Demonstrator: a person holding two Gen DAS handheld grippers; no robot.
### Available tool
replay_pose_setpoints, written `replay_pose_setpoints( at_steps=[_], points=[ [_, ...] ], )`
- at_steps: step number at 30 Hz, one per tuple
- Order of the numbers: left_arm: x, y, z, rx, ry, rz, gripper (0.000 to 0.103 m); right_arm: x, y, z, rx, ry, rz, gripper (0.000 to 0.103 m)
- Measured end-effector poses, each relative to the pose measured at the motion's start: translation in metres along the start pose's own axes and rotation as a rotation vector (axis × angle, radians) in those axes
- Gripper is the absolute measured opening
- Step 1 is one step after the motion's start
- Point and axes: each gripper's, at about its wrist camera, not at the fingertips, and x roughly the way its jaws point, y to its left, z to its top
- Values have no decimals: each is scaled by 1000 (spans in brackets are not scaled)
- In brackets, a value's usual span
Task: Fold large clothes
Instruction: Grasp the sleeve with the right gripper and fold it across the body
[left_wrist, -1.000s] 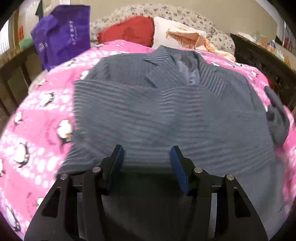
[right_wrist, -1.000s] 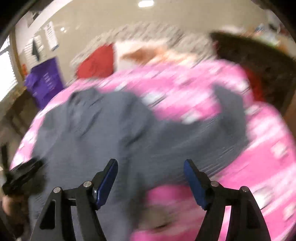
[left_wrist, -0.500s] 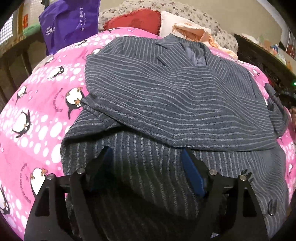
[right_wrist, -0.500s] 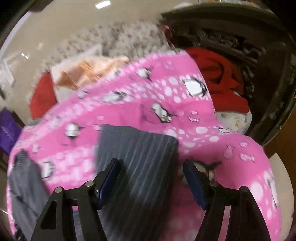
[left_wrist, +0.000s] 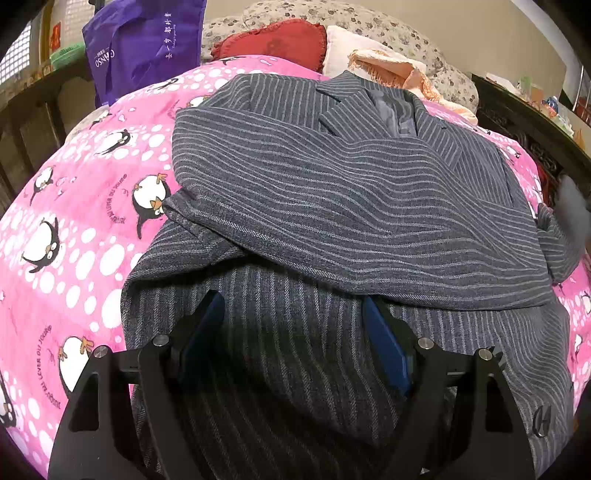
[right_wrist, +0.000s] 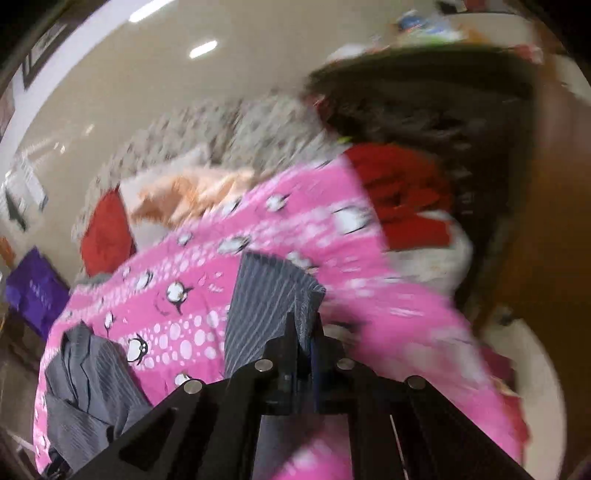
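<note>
A grey pinstriped suit jacket lies on a pink penguin blanket, collar at the far end, one sleeve folded across its front. My left gripper is open and empty, low over the jacket's near hem. In the right wrist view my right gripper is shut on the cuff end of the other jacket sleeve, which stands out over the blanket. The jacket body shows at the lower left there. The right wrist view is motion-blurred.
A purple bag hangs at the far left. A red cushion, a white pillow and a peach cloth lie at the head of the bed. Dark wooden furniture runs along the right side, with red cloth beside it.
My right gripper has closed on the sleeve cuff that lay between its open fingers. My left gripper stayed open and moved closer over the jacket hem.
</note>
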Motion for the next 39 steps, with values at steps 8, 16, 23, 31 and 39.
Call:
replay_pose_setpoints(
  at_steps=[8,16,23,31,39],
  points=[
    [-28,7,-2,22,39,118,79,-70,-62,-64,226,52,-162,4],
    [-79,44,-58,-8,18,257,79,-77,109,-44,76,-44,93,4],
    [-75,51,-81,-31,-10,256,79,-64,362,-61,-173,9,399,4],
    [-85,49,-97,3,-62,281,80,13,556,-174,-396,246,536,4],
    [-83,63,-96,-74,-58,206,84,75,569,-295,-493,461,550,15]
  ],
)
